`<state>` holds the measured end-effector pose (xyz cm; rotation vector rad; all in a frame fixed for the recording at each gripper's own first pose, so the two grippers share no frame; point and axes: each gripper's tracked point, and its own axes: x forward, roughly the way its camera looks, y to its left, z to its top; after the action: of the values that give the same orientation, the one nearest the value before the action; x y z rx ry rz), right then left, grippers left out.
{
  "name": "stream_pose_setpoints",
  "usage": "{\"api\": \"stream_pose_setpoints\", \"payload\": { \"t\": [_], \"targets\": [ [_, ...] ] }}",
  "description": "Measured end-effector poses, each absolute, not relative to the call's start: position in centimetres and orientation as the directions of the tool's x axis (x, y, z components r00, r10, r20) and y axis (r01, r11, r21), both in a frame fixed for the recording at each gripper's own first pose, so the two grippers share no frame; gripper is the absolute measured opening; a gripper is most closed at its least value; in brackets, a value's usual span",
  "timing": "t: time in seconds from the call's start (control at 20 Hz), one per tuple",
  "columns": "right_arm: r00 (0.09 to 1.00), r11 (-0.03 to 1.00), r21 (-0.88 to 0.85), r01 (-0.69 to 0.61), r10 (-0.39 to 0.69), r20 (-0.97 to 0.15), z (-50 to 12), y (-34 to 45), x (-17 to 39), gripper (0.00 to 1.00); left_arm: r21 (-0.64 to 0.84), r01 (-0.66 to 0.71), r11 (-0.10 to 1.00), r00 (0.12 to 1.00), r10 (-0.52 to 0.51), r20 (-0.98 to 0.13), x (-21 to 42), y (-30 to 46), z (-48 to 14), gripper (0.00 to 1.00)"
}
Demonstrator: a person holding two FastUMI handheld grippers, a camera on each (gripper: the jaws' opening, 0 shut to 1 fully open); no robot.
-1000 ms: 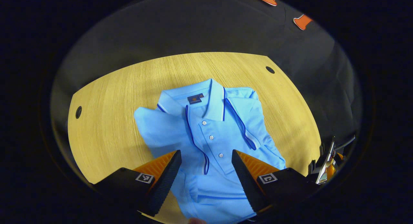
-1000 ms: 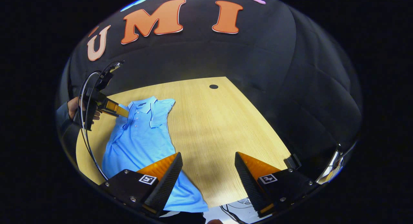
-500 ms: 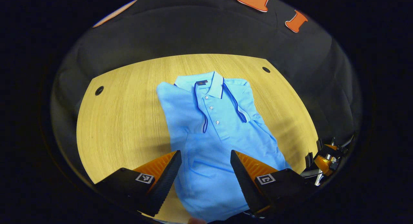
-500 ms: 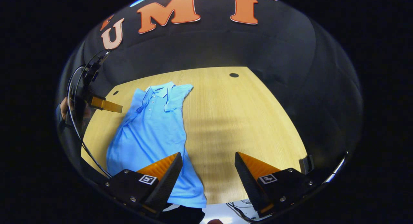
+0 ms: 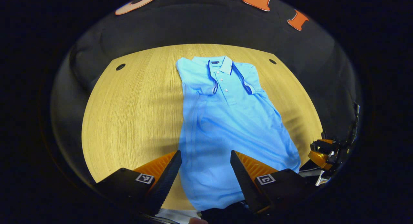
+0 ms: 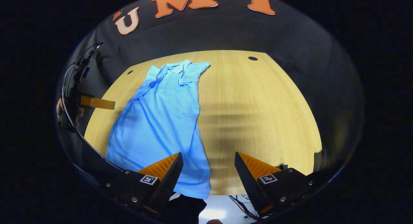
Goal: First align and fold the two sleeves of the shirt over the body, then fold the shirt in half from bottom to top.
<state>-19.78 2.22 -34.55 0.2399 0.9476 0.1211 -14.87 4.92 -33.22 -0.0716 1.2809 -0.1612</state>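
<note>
A light blue polo shirt [image 5: 226, 120] lies flat on the wooden table [image 5: 129, 107], collar at the far end, both short sleeves folded in over the chest. Its hem hangs at the near table edge. My left gripper [image 5: 205, 175] hovers open above the hem end, nothing between its fingers. In the right gripper view the same shirt [image 6: 161, 117] stretches along the table's left side. My right gripper [image 6: 208, 177] is open above the near edge, just right of the hem corner. The left gripper [image 6: 96, 103] and a hand appear at the far left there.
The table [image 6: 258, 114] has small round holes near its far corners [image 5: 120, 66]. Black cloth walls close in behind and beside it. Bare wood lies to the right of the shirt in the right gripper view. Cables and pale floor [image 6: 222, 208] show below the near edge.
Both grippers have pulled back from the collar end toward the near edge and hem. The shirt now looks longer and farther away. Both stayed open.
</note>
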Motion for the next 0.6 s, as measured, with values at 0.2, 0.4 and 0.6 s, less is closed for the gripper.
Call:
{"api": "stream_pose_setpoints", "payload": {
  "t": [0.2, 0.4, 0.6],
  "targets": [
    [0.529, 0.965, 0.263, -0.021, 0.234, -0.815, -36.2, 3.5, -21.9, 0.98, -0.102, 0.062, 0.993, 0.230, -0.114, -0.966, -19.8, 6.2, -34.4, 1.00],
    [0.500, 0.967, 0.250, -0.044, 0.238, -0.832, -37.3, 4.3, -23.5, 0.98, -0.089, 0.039, 0.995, 0.185, -0.094, -0.978, -24.2, 6.4, -35.8, 1.00],
    [0.460, 0.968, 0.247, -0.041, 0.238, -0.855, -38.7, 5.2, -25.1, 0.98, -0.060, 0.046, 0.997, 0.150, -0.066, -0.986, -27.0, 6.7, -36.6, 1.00]
  ]
}}
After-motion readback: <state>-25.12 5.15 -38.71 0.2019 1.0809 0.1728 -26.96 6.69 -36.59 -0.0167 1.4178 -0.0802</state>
